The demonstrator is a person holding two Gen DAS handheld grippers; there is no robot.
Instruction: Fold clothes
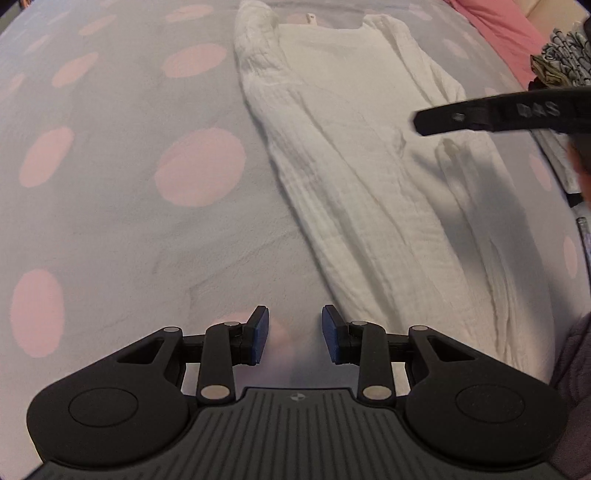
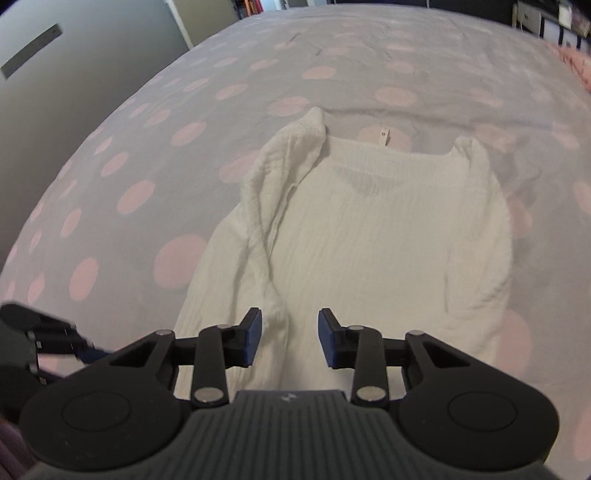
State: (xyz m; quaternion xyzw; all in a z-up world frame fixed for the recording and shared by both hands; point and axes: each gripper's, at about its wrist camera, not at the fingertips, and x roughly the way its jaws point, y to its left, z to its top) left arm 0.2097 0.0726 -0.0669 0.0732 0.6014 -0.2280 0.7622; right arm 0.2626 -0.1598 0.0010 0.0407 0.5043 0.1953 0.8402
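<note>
A white crinkled long-sleeved top (image 1: 362,155) lies flat on the bed, neckline far, both sleeves folded in over the body. It also shows in the right wrist view (image 2: 369,236). My left gripper (image 1: 294,335) is open and empty, over the bedcover just left of the top's near hem. My right gripper (image 2: 290,339) is open and empty, above the lower part of the top near the folded left sleeve. One finger of the right gripper (image 1: 491,114) reaches in from the right in the left wrist view. Part of the left gripper (image 2: 48,334) shows at the left in the right wrist view.
The bedcover (image 1: 129,221) is grey with pink dots. A pink cloth (image 1: 498,26) and a patterned dark item (image 1: 565,59) lie at the far right. A grey wall (image 2: 55,92) stands beyond the bed's left edge.
</note>
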